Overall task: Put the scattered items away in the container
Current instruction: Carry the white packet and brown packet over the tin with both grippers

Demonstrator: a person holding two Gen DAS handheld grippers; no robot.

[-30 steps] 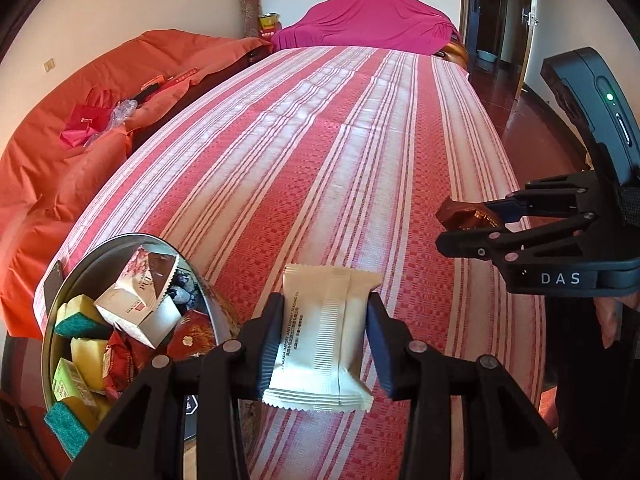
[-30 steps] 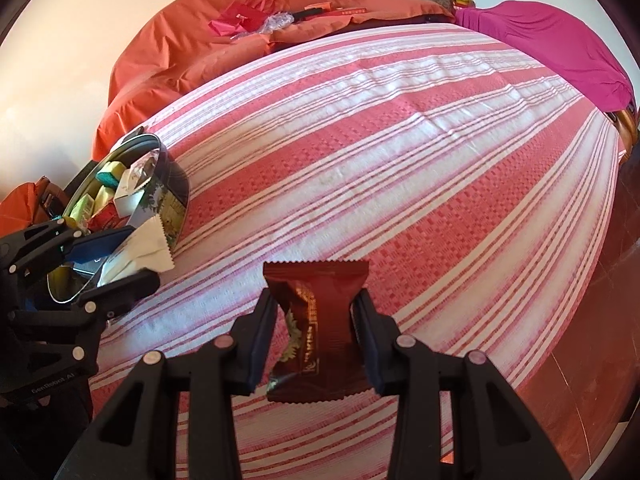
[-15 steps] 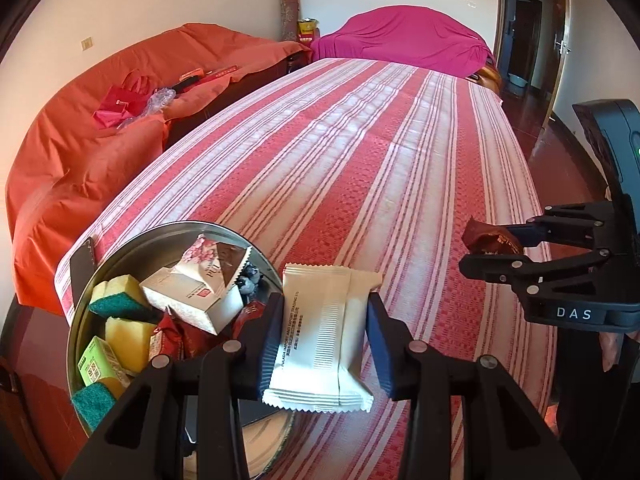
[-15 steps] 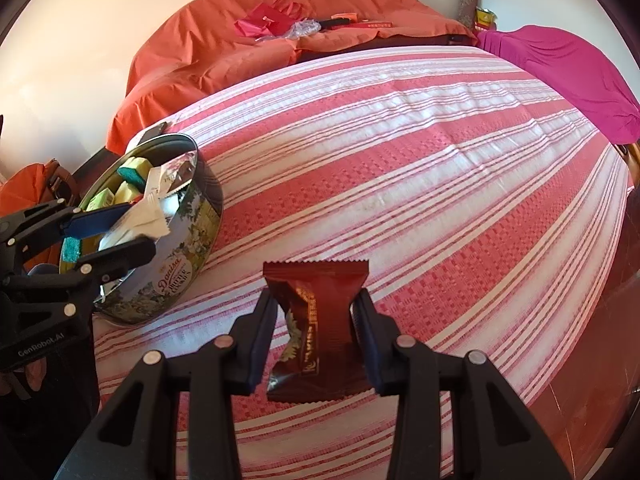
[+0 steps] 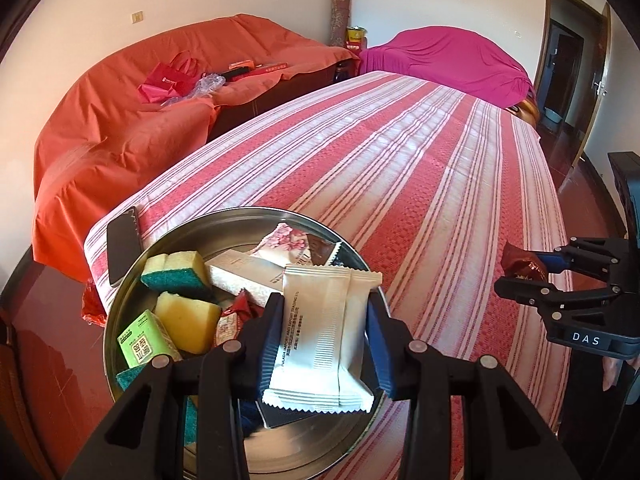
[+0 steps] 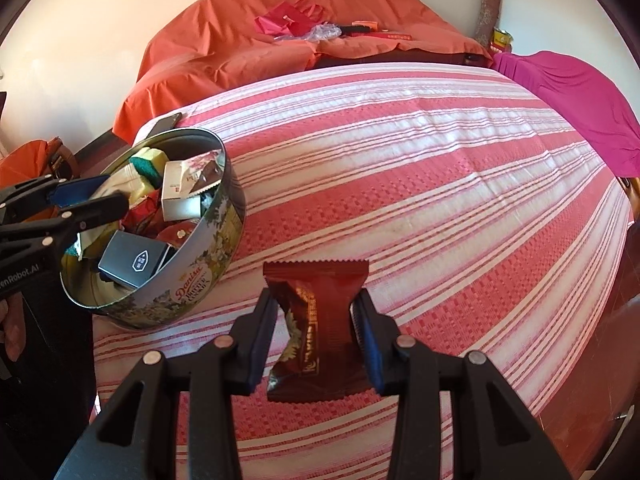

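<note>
My left gripper is shut on a white snack packet and hangs over the round cookie tin, which holds sponges, boxes and wrapped snacks. The right wrist view shows that tin at the left, with the left gripper over its near rim. My right gripper is shut on a dark red snack packet above the striped cloth, to the right of the tin. It also appears at the right edge of the left wrist view as the right gripper, pinching the red packet.
A red and white striped tablecloth covers the long table. A dark phone lies at the table's corner behind the tin. An orange-covered sofa with a red bag and a magenta-covered seat stand beyond the table.
Both grippers have moved left toward the tin with their packets. The left gripper has gone from beside the tin to over its inside.
</note>
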